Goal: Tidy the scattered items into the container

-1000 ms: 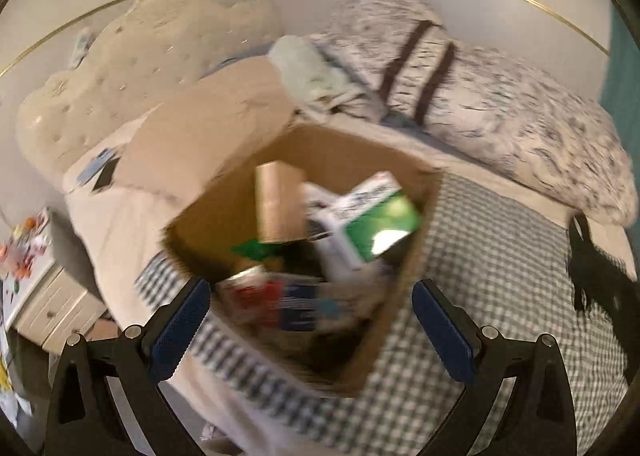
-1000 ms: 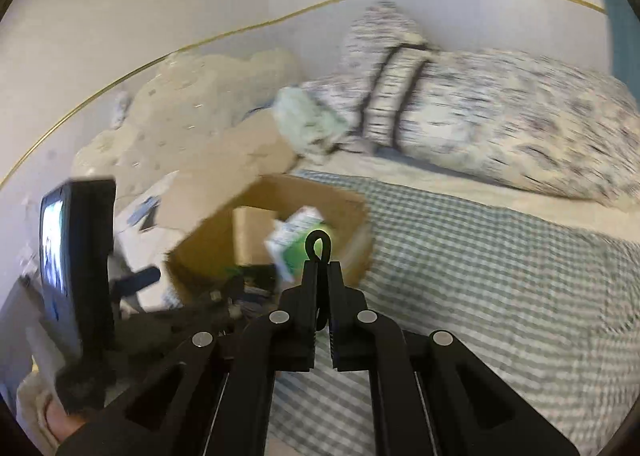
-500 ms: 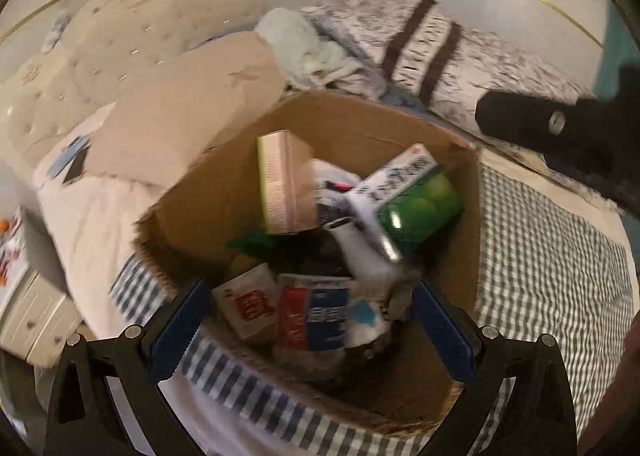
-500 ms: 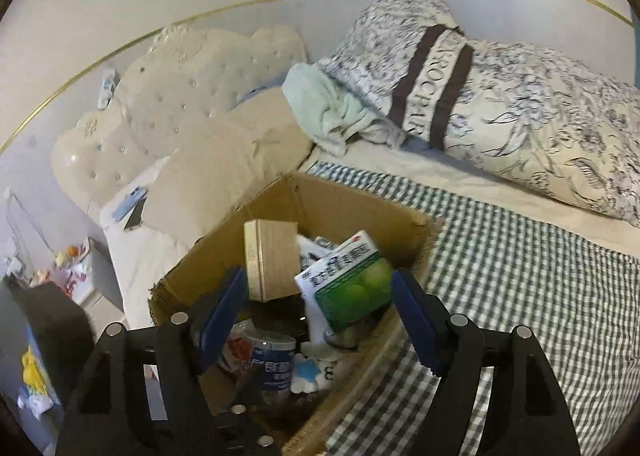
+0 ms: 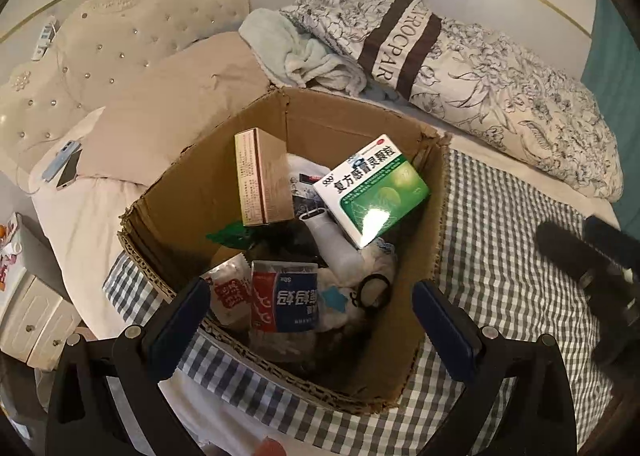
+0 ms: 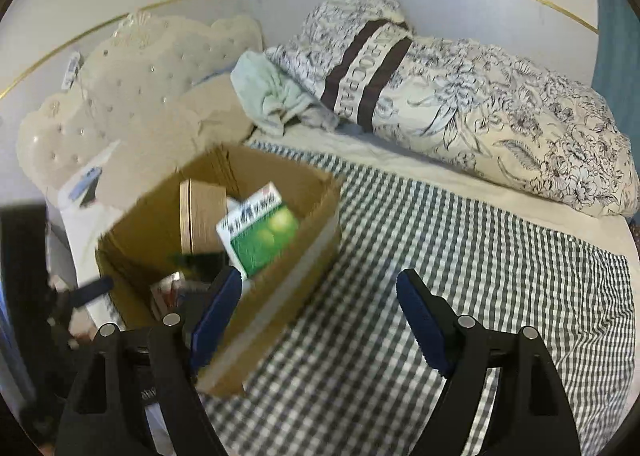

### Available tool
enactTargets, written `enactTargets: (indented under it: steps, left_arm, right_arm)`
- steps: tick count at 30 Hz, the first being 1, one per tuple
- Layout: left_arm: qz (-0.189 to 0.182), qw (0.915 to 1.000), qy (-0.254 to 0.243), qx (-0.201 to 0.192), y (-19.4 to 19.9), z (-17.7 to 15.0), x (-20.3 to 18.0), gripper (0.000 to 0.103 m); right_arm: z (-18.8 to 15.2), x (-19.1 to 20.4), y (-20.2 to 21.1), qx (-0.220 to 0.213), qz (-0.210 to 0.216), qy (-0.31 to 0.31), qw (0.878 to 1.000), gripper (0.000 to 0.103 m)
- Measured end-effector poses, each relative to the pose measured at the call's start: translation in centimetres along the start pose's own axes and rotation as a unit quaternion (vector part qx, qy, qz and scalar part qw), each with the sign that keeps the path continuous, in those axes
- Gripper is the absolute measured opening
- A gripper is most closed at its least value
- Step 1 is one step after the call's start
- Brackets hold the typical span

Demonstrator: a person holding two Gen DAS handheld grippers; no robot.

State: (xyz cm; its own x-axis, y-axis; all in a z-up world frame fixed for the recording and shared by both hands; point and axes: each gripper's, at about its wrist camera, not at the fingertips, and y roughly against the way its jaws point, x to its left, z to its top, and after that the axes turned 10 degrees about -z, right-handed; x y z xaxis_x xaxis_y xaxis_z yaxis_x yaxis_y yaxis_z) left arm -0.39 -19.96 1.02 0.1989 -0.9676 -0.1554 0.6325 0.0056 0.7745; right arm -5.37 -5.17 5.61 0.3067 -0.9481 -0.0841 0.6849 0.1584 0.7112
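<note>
checked blanket (image 6: 460, 256) under cardboard box (image 5: 192, 191)

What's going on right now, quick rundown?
Left gripper open, empty, above cardboard box. Right gripper open, empty, beside it. Green medicine box inside. Nothing blocking.

Left gripper (image 5: 310, 306), jaws spread wide, empty, pointing downward. Right gripper (image 6: 318, 302), jaws likewise parted and empty, angled forward and down.
</note>
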Motion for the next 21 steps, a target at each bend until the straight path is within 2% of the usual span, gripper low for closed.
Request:
enactTargets:
  steps: [16,21]
  left_arm:
    - [0.012,0.9997,-0.004,0.019,-1.1,-0.3,-0.6,0.103]
    - [-0.027,0.9991,0.011,0.029,-1.2,-0.4,-0.9,0.103]
  right_arm:
    - [-1.1,-0.8,-1.0,0.021,-0.014,0.001,1.000,0.081]
    - [-1.3,-0.9,-1.3,0.022,-0.014,0.002,1.000,0.081]
